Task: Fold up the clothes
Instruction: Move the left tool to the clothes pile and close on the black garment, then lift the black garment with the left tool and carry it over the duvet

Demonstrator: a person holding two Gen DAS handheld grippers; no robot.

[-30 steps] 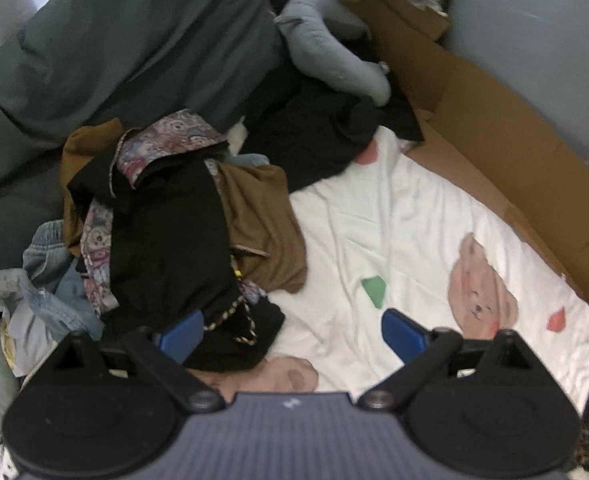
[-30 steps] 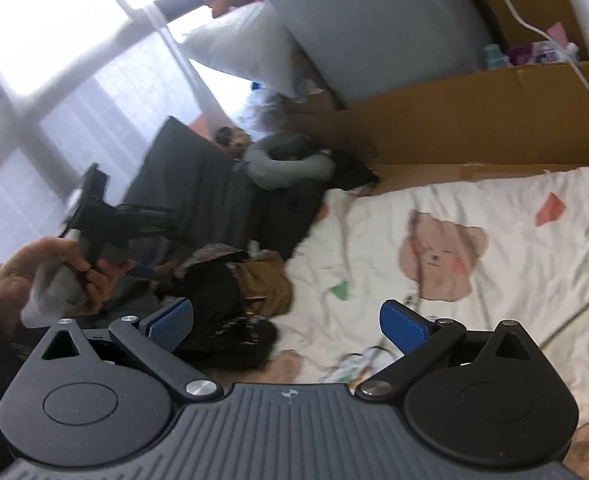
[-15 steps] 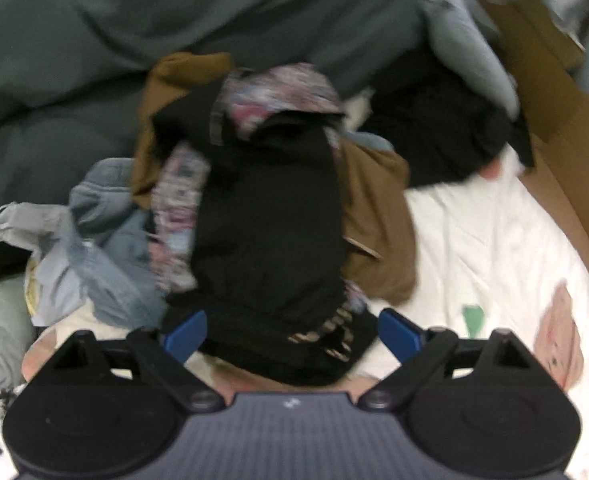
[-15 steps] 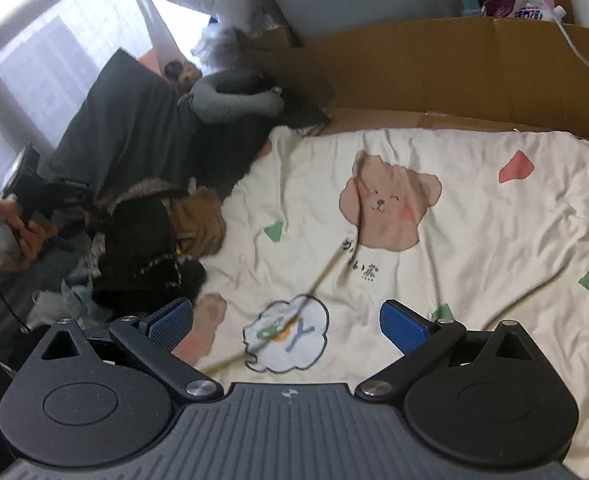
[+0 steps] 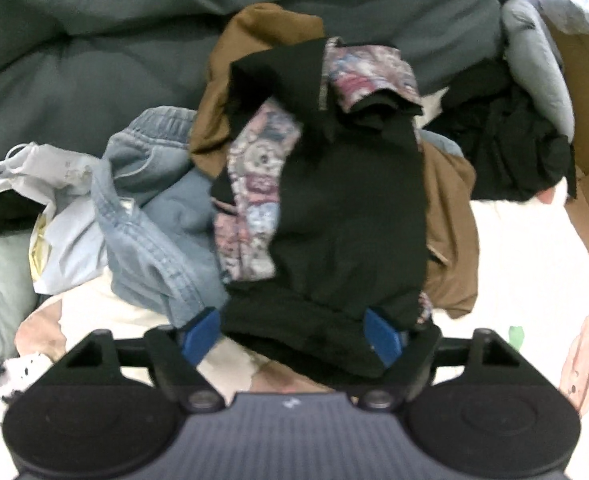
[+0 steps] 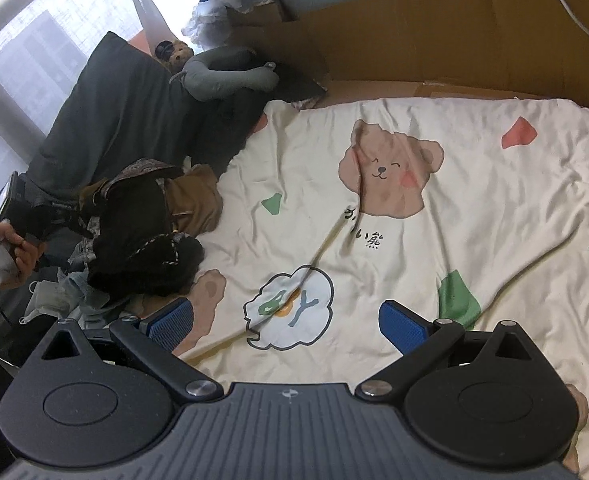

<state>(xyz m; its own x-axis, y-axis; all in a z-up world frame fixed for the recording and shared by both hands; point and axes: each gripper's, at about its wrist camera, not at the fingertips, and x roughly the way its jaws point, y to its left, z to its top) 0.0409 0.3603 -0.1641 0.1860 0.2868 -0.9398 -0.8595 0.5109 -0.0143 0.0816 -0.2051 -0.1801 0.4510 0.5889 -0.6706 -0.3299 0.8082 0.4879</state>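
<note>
Here the left gripper (image 5: 290,334), jaws spread, straddles the black garment (image 5: 346,220) at frame centre; the right gripper (image 6: 286,324), jaws spread, hangs above the sheet (image 6: 494,208).

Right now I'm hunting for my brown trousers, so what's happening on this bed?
A person holds a claw in each hand to fold clothes. The left claw is open, its fingers on either side of the near edge of a black garment that tops a heap of unfolded clothes. Brown fabric lies under it, beside a patterned piece and denim. The right claw is open and empty above the bear-print sheet. Nothing looks folded yet.
</note>
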